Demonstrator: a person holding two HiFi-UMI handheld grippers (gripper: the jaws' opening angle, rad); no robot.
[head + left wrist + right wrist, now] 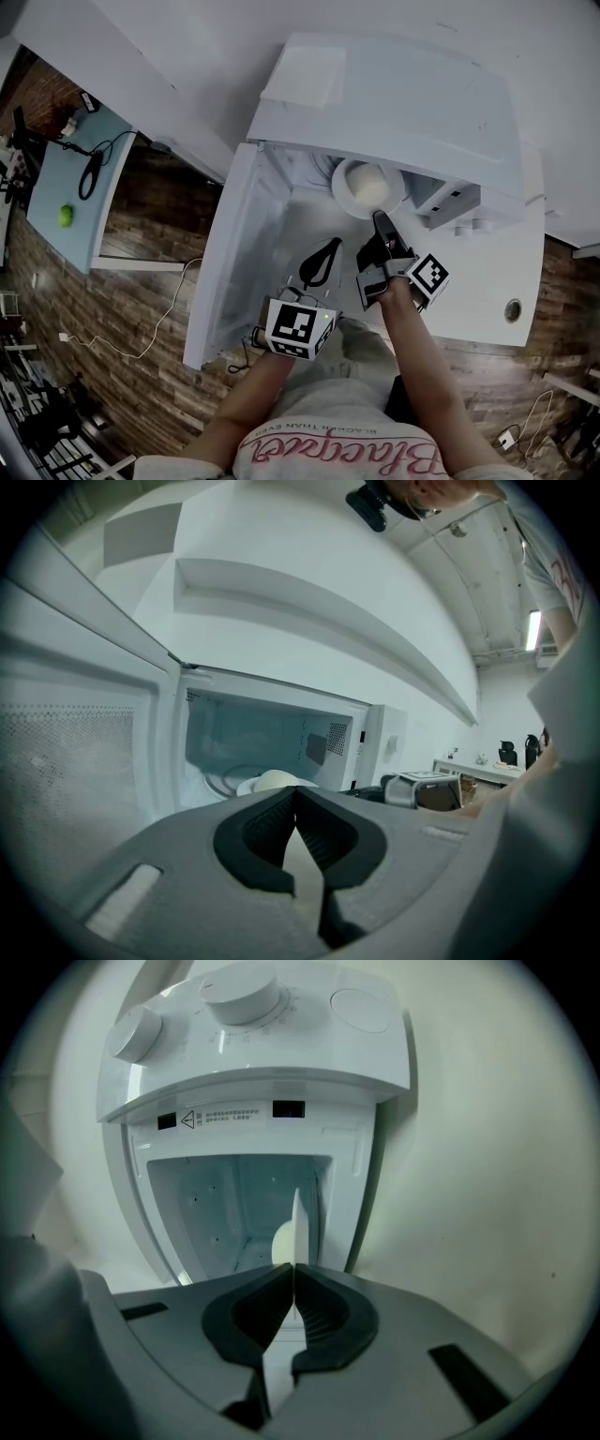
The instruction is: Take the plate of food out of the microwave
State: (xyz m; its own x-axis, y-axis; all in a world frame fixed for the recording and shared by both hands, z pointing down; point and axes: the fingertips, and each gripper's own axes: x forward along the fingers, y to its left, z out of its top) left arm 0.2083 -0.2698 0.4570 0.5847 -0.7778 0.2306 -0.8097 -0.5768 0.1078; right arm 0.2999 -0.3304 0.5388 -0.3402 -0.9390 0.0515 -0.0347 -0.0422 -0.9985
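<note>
So: right gripper [379,218] was clamped on the near rim of the plate [349,194], food [372,185] on it, inside the open microwave [422,103]. Left gripper [332,246] hung just left, 2 jaws together, empty, door [225,244] further left.

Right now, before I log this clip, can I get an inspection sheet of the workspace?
Surface: white counter bearing the microwave, its door swung open.
Job's things: plate with pale rounded food, inside the microwave.
Clutter: green round object on a blue side table.
Grippers: right claw shut on the plate's rim; left claw shut, empty, in front of the opening.
Cables: white cable on the floor; black cable on the side table.
Surroundings: wood floor, white wall.
</note>
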